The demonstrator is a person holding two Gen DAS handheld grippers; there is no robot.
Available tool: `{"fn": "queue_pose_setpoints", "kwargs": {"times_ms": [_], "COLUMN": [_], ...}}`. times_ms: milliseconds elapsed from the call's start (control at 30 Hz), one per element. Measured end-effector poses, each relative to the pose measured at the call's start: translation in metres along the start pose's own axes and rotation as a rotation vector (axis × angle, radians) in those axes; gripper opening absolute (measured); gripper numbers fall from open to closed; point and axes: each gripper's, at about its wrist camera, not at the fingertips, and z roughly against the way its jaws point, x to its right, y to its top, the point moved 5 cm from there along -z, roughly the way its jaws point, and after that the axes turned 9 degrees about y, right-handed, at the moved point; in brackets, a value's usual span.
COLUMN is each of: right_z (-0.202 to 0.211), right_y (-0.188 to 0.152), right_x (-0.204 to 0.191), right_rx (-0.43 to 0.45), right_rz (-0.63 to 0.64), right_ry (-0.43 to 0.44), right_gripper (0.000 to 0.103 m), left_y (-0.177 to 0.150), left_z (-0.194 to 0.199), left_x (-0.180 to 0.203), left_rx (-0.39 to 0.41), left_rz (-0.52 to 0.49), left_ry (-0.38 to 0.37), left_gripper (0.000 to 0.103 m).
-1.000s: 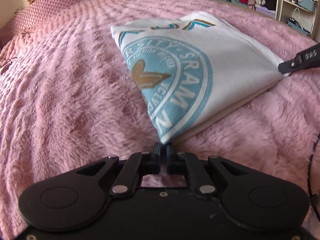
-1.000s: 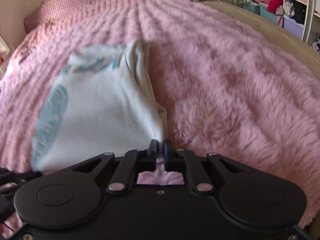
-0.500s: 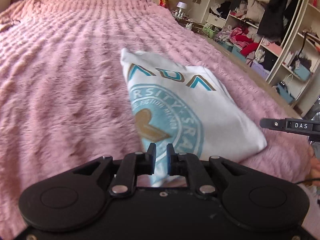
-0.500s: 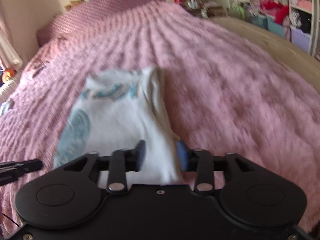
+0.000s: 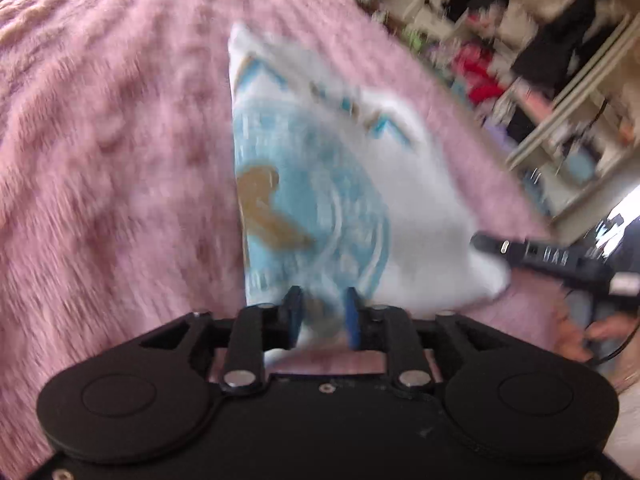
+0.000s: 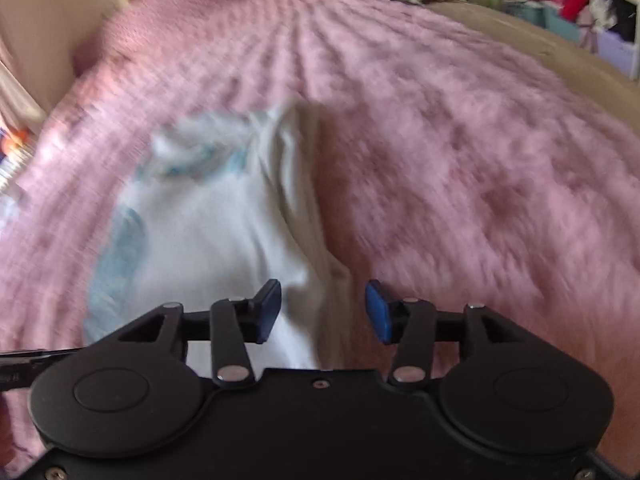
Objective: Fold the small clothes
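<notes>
A folded white T-shirt (image 5: 340,184) with a light-blue round print and a tan emblem lies on the pink fluffy bedspread (image 5: 100,160). My left gripper (image 5: 322,312) is open a little, just over the shirt's near edge, holding nothing. My right gripper (image 6: 323,310) is open wide above the shirt's (image 6: 208,240) near right corner, empty. In the left wrist view the right gripper (image 5: 536,256) shows at the shirt's right corner. Both views are motion-blurred.
Open shelves crammed with clothes (image 5: 540,60) stand beyond the bed's right side. A beige bed edge (image 6: 540,40) runs along the right. A pink quilted pillow (image 6: 192,12) lies at the head of the bed by the wall.
Both grippers have let go of the shirt's near corners and opened, the right one wide. Both have lifted and pulled back; the shirt lies folded on the bed.
</notes>
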Motion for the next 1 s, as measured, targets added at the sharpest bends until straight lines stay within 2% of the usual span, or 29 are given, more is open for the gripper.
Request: {"fn": "queue_pose_setpoints", "kwargs": {"times_ms": [33, 100, 167, 300, 400, 467, 533, 633, 700, 833, 1000], "right_z": [0.001, -0.003, -0.012, -0.044, -0.062, -0.073, -0.082, -0.091, -0.096, -0.115, -0.128], "right_y": [0.008, 0.024, 0.037, 0.051, 0.053, 0.051, 0.047, 0.045, 0.048, 0.05, 0.056], "right_x": [0.003, 0.009, 0.015, 0.033, 0.049, 0.054, 0.056, 0.048, 0.04, 0.028, 0.022], "right_rx": [0.011, 0.025, 0.036, 0.012, -0.003, -0.023, -0.043, -0.06, -0.06, -0.089, -0.081], "right_rz": [-0.024, -0.076, -0.111, -0.246, -0.372, -0.411, -0.43, -0.45, -0.45, -0.416, -0.438], "right_ry": [0.05, 0.15, 0.23, 0.321, 0.398, 0.418, 0.423, 0.498, 0.532, 0.526, 0.533], "right_gripper": [0.05, 0.051, 0.052, 0.054, 0.054, 0.055, 0.055, 0.059, 0.068, 0.069, 0.069], "left_y": [0.011, 0.033, 0.048, 0.058, 0.057, 0.057, 0.06, 0.071, 0.079, 0.091, 0.101], "left_z": [0.006, 0.011, 0.002, -0.033, -0.055, -0.067, -0.075, -0.09, -0.097, -0.114, -0.135], "left_x": [-0.006, -0.02, -0.04, -0.08, -0.092, -0.097, -0.099, -0.096, -0.091, -0.074, -0.064], "left_rx": [0.031, 0.078, 0.083, -0.006, -0.052, -0.077, -0.083, -0.107, -0.115, -0.142, -0.17], "left_rz": [0.022, 0.072, 0.15, 0.382, 0.502, 0.555, 0.583, 0.611, 0.597, 0.551, 0.556], "left_ry": [0.002, 0.0, -0.004, -0.107, -0.218, -0.243, -0.275, -0.324, -0.325, -0.319, -0.302], "left_gripper": [0.045, 0.05, 0.05, 0.049, 0.05, 0.05, 0.05, 0.051, 0.056, 0.067, 0.069]}}
